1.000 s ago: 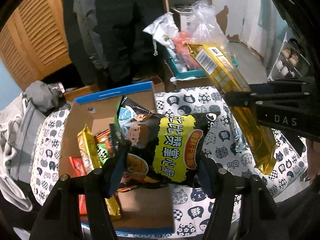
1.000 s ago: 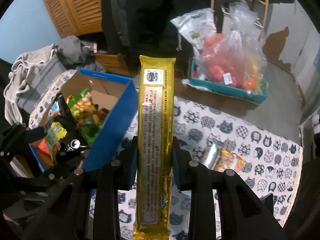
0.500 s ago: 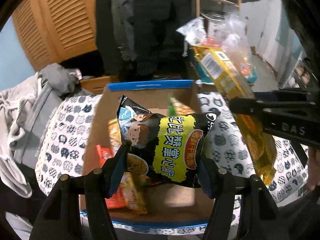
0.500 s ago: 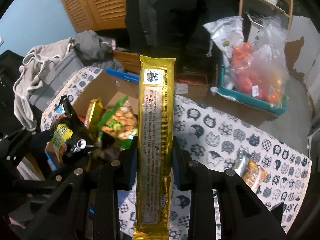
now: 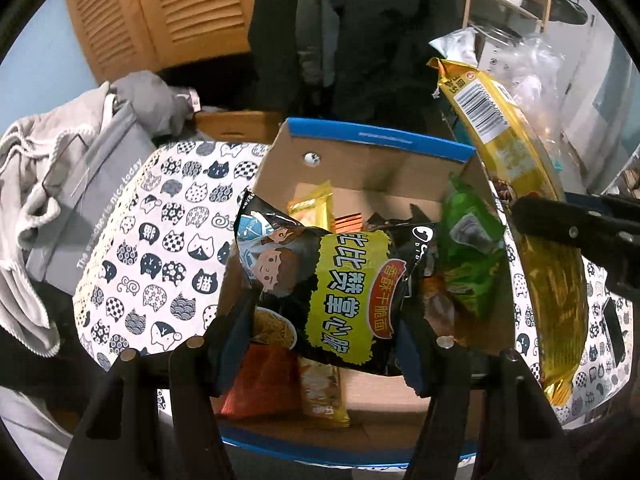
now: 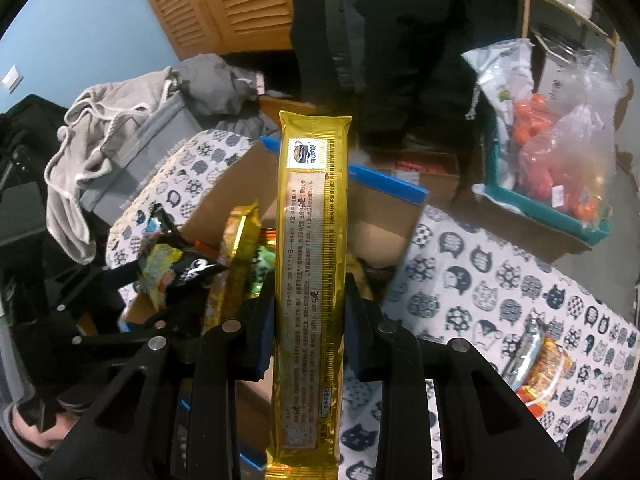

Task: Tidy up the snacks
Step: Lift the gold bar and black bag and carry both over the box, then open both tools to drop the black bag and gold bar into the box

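My left gripper (image 5: 324,336) is shut on a black and yellow noodle snack bag (image 5: 332,284), held above the open blue-rimmed cardboard box (image 5: 376,136). Inside the box lie a green bag (image 5: 468,256), a red packet (image 5: 264,384) and yellow packets (image 5: 316,208). My right gripper (image 6: 310,322) is shut on a long gold biscuit pack (image 6: 312,264), upright over the same box (image 6: 384,184). That gold pack (image 5: 520,184) hangs over the box's right side in the left wrist view.
The box rests on a table with a cat-print cloth (image 5: 160,232). More snack packets (image 6: 536,360) lie on the cloth at the right. A teal bin with plastic bags (image 6: 560,160) stands behind, grey clothes (image 5: 52,160) at the left, a standing person (image 6: 400,40) at the back.
Both grippers have carried their packs sideways toward the box; the noodle bag now hangs over its inside and the gold pack over it rather than over the cloth.
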